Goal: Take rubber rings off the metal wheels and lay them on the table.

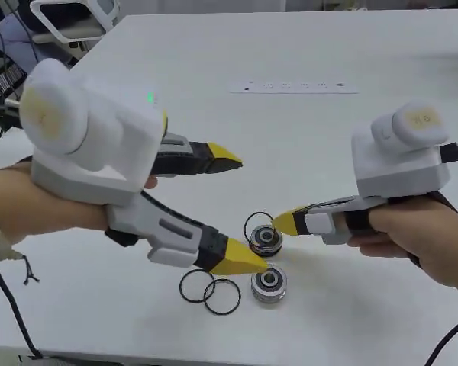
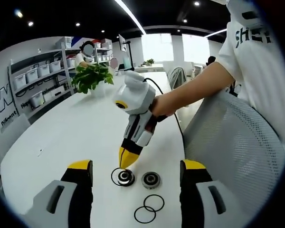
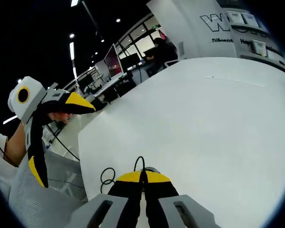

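Jaws pinched on the rubber ring [image 1: 253, 220], the right gripper [image 1: 284, 223] should peel upward gently while the spread left gripper [image 1: 248, 212] steadies the wheel [image 1: 266, 240].

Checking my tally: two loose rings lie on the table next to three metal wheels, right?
No: the head view shows two wheels, not three, the far wheel at the right tongs and the near wheel. Two loose rings do lie beside them on the table.

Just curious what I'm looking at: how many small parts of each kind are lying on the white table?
Black rubber rings: 3
Round metal wheels: 2
Total: 5
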`<state>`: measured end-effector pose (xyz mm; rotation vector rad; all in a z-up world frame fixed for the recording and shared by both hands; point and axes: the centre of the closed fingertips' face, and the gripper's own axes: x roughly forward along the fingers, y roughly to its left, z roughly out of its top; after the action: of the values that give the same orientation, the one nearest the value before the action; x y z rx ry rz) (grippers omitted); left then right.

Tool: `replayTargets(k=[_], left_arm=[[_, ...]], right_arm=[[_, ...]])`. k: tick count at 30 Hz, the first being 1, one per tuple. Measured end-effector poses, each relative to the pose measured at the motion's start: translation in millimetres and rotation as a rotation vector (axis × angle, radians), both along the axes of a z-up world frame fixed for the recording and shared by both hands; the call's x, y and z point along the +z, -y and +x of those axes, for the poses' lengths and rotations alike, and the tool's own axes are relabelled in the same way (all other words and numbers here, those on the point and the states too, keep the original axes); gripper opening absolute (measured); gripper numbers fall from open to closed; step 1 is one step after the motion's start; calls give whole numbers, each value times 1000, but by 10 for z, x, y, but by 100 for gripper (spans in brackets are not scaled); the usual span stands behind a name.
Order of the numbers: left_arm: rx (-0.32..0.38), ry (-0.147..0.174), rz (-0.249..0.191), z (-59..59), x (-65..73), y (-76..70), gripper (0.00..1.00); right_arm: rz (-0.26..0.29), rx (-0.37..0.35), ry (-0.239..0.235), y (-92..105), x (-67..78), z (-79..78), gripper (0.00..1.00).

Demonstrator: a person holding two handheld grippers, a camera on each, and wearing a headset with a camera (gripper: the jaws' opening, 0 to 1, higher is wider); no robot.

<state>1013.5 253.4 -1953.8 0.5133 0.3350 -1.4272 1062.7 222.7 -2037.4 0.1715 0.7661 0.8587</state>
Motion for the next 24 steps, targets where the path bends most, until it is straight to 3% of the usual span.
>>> replayTargets(k=[9, 24], left_arm=[[130, 3, -1, -62, 52, -458, 79], [320, -8, -36, -168, 42, -979, 80]], right_arm=[[9, 24, 29, -69, 105, -13, 0], [29, 92, 57, -269, 233, -122, 0]])
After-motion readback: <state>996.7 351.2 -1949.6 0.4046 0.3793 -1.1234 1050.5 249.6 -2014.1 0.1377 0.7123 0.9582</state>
